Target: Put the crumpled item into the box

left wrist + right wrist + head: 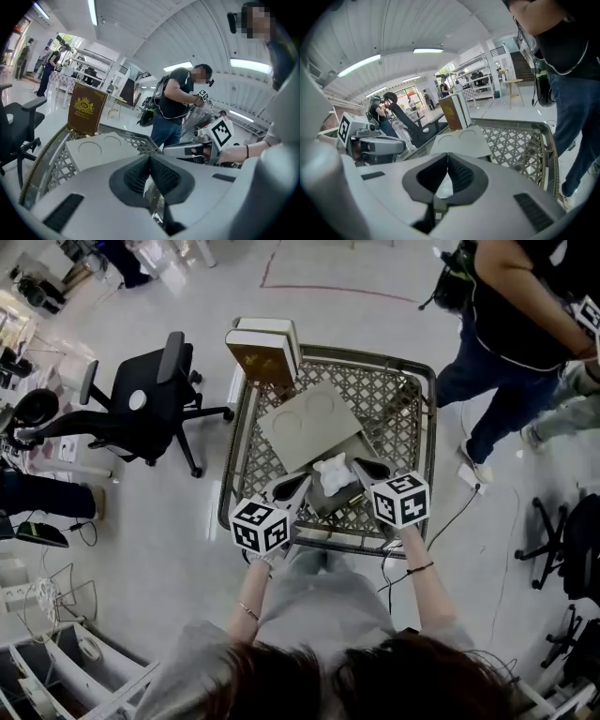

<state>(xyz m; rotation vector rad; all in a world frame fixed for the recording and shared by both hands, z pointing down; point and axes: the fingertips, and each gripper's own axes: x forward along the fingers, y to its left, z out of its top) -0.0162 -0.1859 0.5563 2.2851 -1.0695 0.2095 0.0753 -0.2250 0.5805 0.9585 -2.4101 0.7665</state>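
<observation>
Right claw (447,155) clamped on crumpled paper (333,472); left claw (150,157) closed; head view alone shows whole paper.

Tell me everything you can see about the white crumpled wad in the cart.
The wad is white, creased and lumpy, like tissue or paper. It sits in the cart at the person's end, next to the grey lid. The left gripper and right gripper meet it from either side, jaws shut, apparently pinching its edges. What is under it is hidden.
</observation>
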